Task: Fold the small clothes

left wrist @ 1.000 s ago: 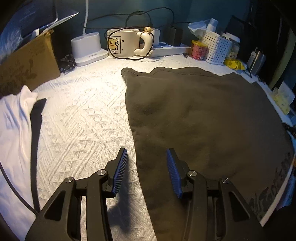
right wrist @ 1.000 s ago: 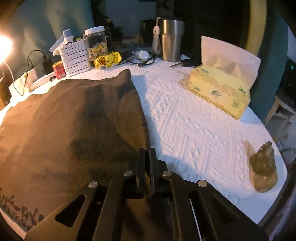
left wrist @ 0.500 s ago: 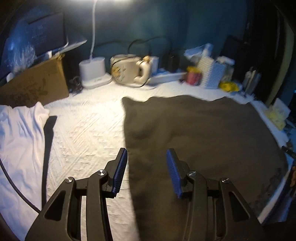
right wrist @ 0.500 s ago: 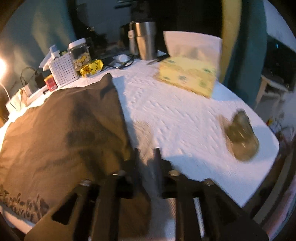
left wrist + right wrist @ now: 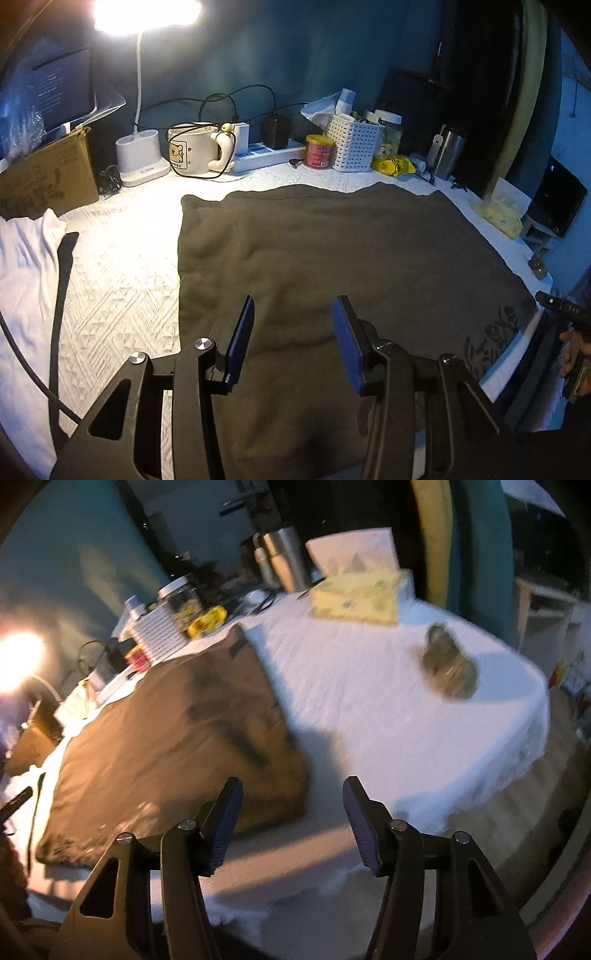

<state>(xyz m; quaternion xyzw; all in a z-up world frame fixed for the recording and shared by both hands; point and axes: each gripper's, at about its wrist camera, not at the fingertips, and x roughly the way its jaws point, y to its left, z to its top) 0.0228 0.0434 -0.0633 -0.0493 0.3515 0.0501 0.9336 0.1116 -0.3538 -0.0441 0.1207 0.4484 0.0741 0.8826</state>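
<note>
Olive-brown fleece, a folded garment (image 5: pixel 332 258), lies flat on the white textured tablecloth (image 5: pixel 122 280), its left edge straight and its near right corner carrying a dark printed pattern close to the table's edge. In the right wrist view the same garment (image 5: pixel 177 738) sits left of centre, blurred, with bare cloth to its right. The left gripper (image 5: pixel 293 332) hangs above the garment's near part, its blue-padded jaws partly apart with nothing between them and no pad touching the fabric. The right gripper (image 5: pixel 291 819) has its jaws wide apart; they have just been opening, and nothing is between them, the garment's near right corner lying just beyond its left finger (image 5: pixel 225 823). A white garment (image 5: pixel 26 280) lies bunched at the table's left side, well apart from the brown one. Along the back stand a cardboard box (image 5: pixel 48 177), a lit desk lamp (image 5: pixel 142 155), a bear-printed mug (image 5: pixel 195 153), a power strip (image 5: pixel 269 153), a red tin (image 5: pixel 318 151) and a white perforated basket (image 5: pixel 354 142). A yellow tissue box (image 5: pixel 360 594) and a steel tumbler (image 5: pixel 288 563) stand on the right side of the table, with a small greenish figurine (image 5: pixel 448 664) nearer the edge; its detail is too blurred to tell
</note>
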